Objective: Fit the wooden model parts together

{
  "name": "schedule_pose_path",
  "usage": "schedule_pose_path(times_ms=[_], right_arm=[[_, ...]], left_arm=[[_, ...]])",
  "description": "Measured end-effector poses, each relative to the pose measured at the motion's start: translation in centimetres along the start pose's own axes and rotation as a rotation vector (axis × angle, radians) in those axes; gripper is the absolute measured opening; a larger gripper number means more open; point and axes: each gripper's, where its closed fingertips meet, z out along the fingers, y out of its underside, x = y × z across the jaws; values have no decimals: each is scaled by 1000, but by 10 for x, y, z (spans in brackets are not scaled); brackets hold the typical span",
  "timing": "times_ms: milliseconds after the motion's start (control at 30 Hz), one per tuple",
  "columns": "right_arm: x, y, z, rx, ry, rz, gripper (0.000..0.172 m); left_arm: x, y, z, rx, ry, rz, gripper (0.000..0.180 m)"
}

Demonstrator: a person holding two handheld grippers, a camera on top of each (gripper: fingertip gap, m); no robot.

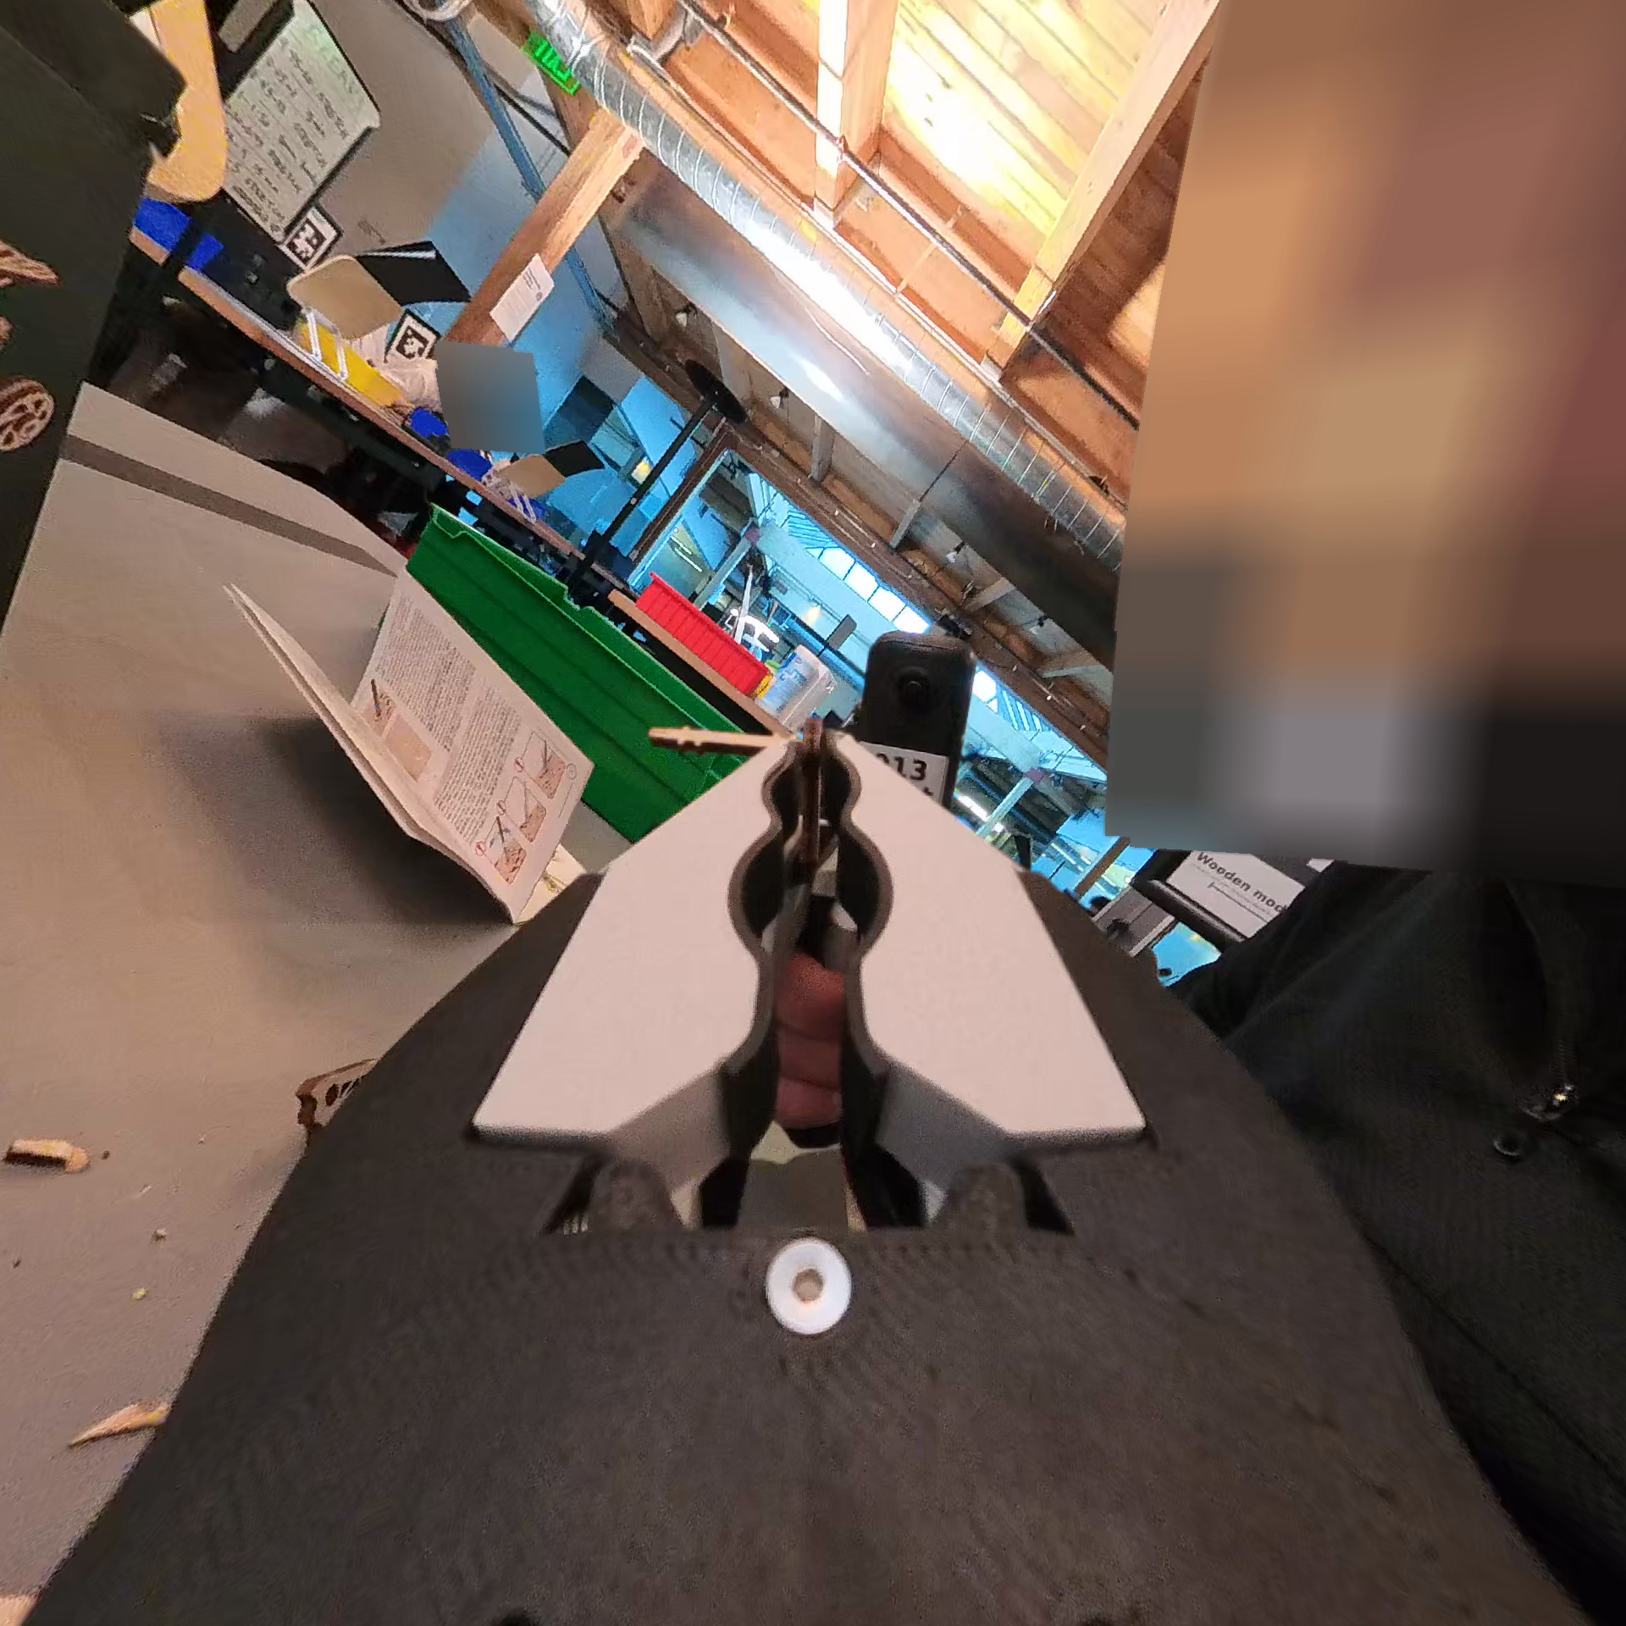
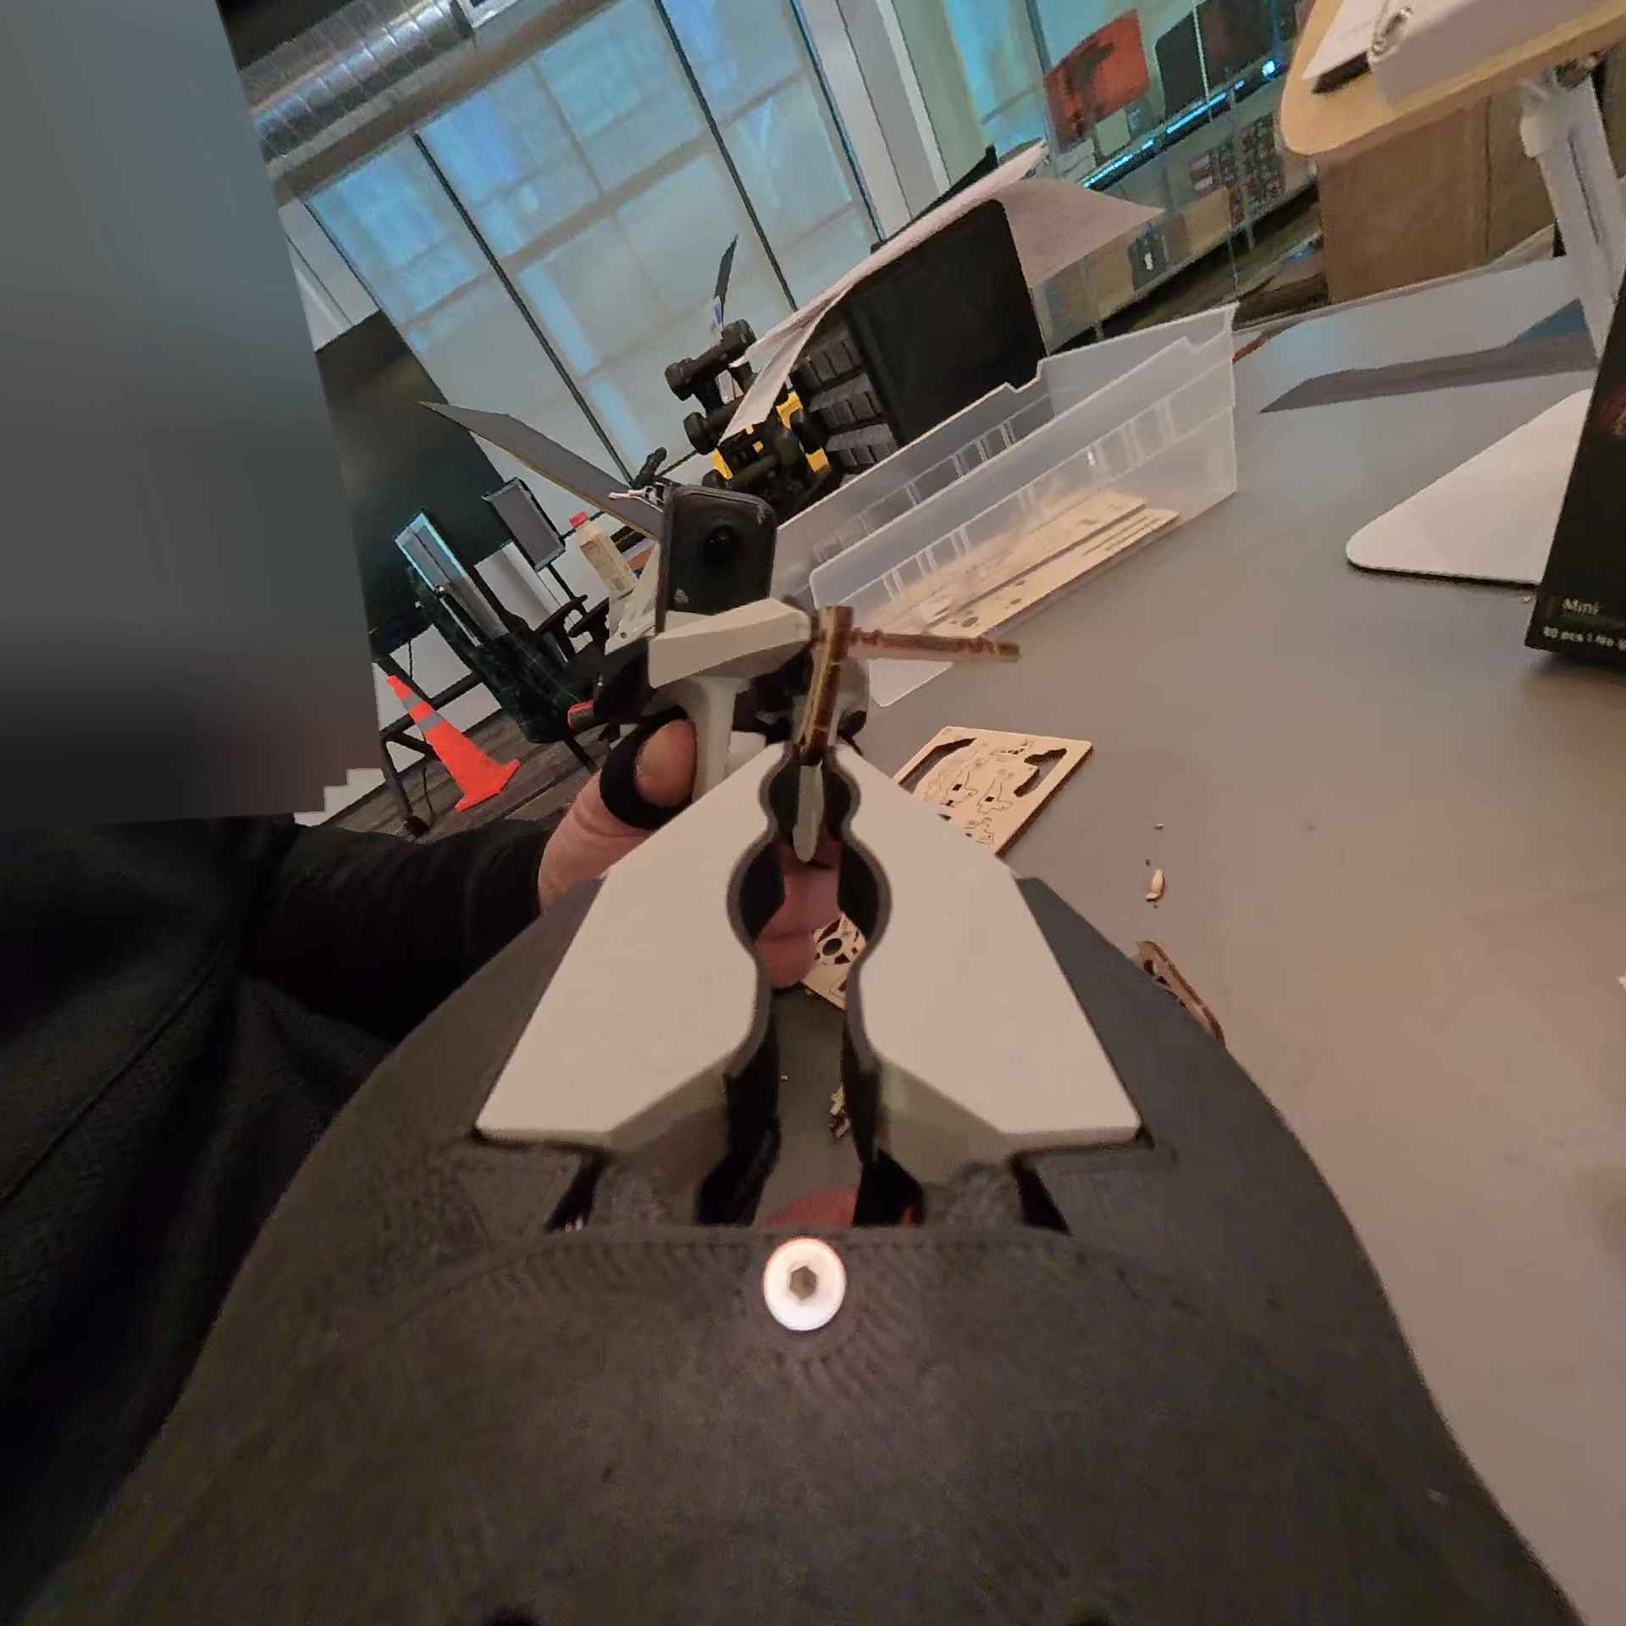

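Note:
A flat, slotted wooden piece [image 2: 825, 682] is held up above the grey table [image 2: 1276, 792], with a thin wooden rod [image 2: 946, 647] sticking out of it to the right. My right gripper [image 2: 808, 758] is shut on the piece's lower end. My left gripper [image 2: 805, 633] comes in from the left and is shut on its upper end. In the left wrist view the piece [image 1: 814, 792] shows edge-on between the shut fingertips of my left gripper [image 1: 814, 748], and the rod [image 1: 717, 741] points left. A person's hand [image 2: 651, 774] holds the left gripper.
A punched wooden parts sheet [image 2: 994, 783] lies on the table. Behind it is a clear plastic bin [image 2: 1100, 475] holding more sheets. An open instruction booklet [image 1: 457, 748] and a green bin [image 1: 572, 651] are at the left. A black camera [image 1: 915, 695] stands ahead. Wood scraps [image 1: 44, 1154] are scattered about. My two grippers' fingertips are within a few centimetres of each other.

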Motion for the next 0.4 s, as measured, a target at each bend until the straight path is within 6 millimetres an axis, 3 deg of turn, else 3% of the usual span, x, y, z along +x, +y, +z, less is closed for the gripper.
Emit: schedule_pose_path(times_ms=[200, 400], right_arm=[[5, 8, -7, -96, 22, -30, 1], [28, 48, -34, -558, 43, -119, 0]], left_arm=[[-4, 6, -3, -55, -18, 39, 7], [-40, 10, -23, -265, -237, 221, 23]])
